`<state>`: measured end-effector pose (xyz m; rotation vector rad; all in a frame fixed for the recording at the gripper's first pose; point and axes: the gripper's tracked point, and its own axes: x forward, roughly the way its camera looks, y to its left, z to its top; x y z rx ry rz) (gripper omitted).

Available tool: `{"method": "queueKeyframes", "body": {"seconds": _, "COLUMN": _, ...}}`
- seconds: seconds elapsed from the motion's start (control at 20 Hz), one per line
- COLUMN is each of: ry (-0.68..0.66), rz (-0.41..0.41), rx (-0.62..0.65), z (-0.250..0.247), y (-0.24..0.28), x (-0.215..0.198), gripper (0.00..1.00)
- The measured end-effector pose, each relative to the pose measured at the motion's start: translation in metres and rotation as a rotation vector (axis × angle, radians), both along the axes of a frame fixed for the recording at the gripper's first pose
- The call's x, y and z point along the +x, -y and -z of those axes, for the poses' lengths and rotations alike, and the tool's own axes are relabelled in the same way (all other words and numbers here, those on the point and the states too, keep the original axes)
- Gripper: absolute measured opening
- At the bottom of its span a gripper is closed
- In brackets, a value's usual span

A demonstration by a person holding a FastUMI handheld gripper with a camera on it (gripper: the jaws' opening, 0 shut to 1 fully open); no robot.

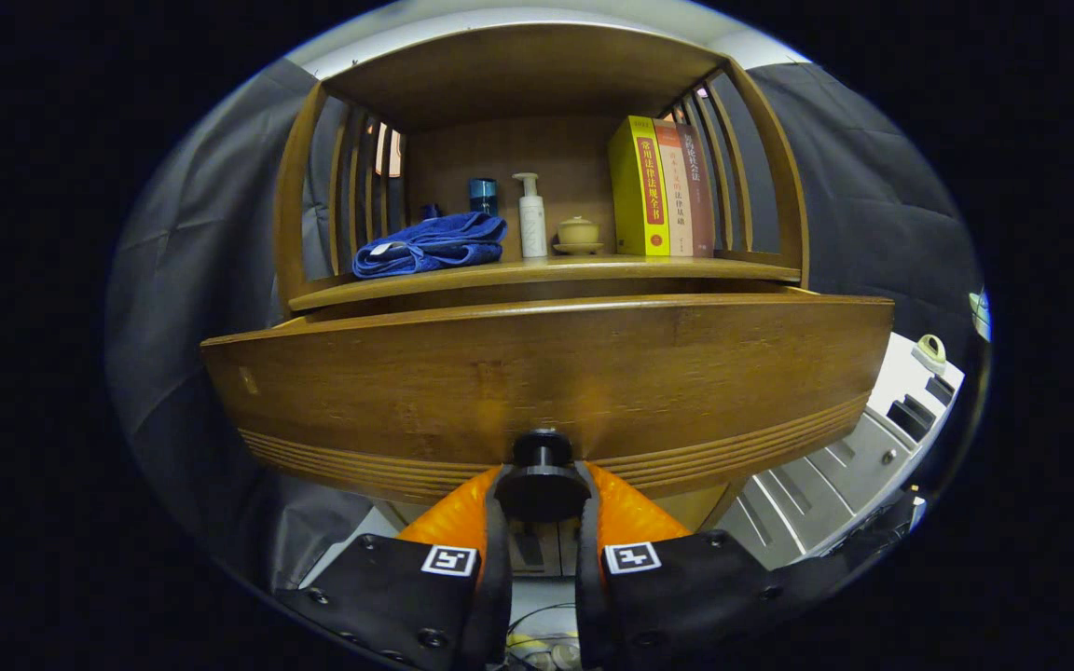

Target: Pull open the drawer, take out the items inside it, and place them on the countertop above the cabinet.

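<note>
The gripper (543, 494) has its two orange fingers (448, 517) closed narrowly on the single black knob (543, 471) of the drawer (546, 382), one pad pressing each side. That grip suits a straight pull toward the holder, since the knob is the only handle on the front. The drawer front stands just ahead of the fingers and appears to jut out from the cabinet already, so I judge the opening step to be under way; its inside is hidden, so the items there cannot be counted.

Beyond and above the fingers lies the countertop (593, 270), where the items must end up. Going left to right along it: one folded blue towel (430, 244), one blue cup (483, 196) behind it, one white pump bottle (531, 216), one small lidded bowl (578, 233), and three books (660, 186) standing upright against the right-hand slats. Free space looks scarce.
</note>
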<state>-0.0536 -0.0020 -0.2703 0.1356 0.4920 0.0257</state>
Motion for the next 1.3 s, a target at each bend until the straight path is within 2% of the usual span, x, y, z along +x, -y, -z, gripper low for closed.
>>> {"method": "queueKeyframes", "body": {"seconds": 0.15, "ry": -0.014, "rz": -0.003, "rx": -0.001, "z": -0.005, "y": 0.0, "x": -0.02, "gripper": 0.37}}
{"method": "queueKeyframes", "body": {"seconds": 0.7, "ry": 0.028, "rz": -0.011, "rx": -0.01, "z": -0.002, "y": 0.003, "x": -0.031, "gripper": 0.37}}
{"method": "queueKeyframes", "body": {"seconds": 0.9, "ry": 0.027, "rz": -0.027, "rx": 0.017, "z": 0.002, "y": -0.005, "x": -0.026, "gripper": 0.55}}
{"method": "queueKeyframes", "body": {"seconds": 1.0, "ry": 0.037, "rz": -0.064, "rx": 0.021, "z": -0.001, "y": -0.018, "x": -0.028, "gripper": 0.74}}
{"method": "queueKeyframes", "body": {"seconds": 1.15, "ry": 0.089, "rz": -0.058, "rx": 0.023, "z": -0.016, "y": -0.017, "x": -0.028, "gripper": 1.0}}
{"method": "queueKeyframes", "body": {"seconds": 1.3, "ry": 0.269, "rz": 0.011, "rx": -0.02, "z": -0.073, "y": 0.006, "x": -0.017, "gripper": 1.0}}
